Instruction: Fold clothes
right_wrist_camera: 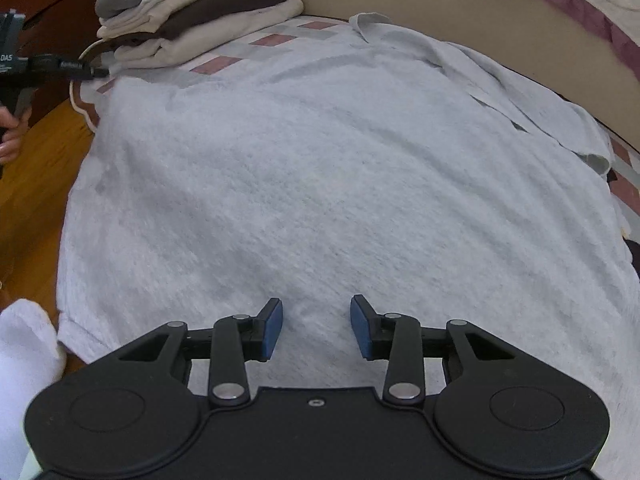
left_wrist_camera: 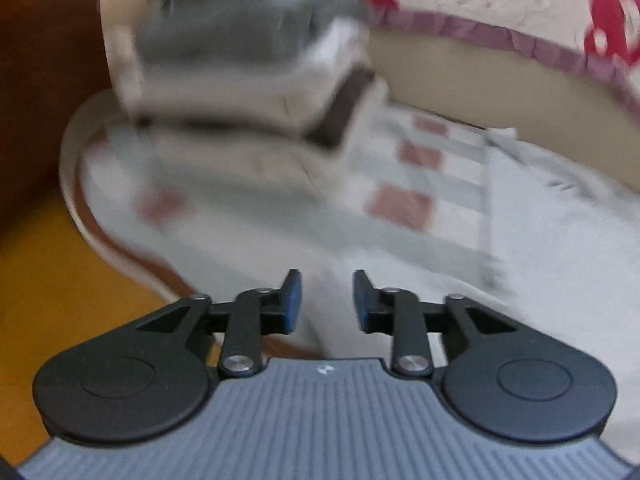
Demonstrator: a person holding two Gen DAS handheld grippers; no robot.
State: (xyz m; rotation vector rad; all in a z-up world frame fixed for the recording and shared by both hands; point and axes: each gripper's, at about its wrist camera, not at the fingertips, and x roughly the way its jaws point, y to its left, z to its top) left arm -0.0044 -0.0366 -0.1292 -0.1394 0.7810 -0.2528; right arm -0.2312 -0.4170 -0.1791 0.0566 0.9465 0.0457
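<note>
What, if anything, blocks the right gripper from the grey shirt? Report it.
Nothing visible does. The right gripper hangs open just over the grey shirt, with only bare cloth between its pads. The folded stack sits at the far left corner, clear of it.

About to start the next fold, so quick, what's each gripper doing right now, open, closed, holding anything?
Left gripper: open, nothing between its pads, over the light grey garment.
Right gripper: open, empty, above the same garment.

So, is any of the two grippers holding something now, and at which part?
Nothing is held. The left gripper and right gripper both have open jaws above the grey shirt.
</note>
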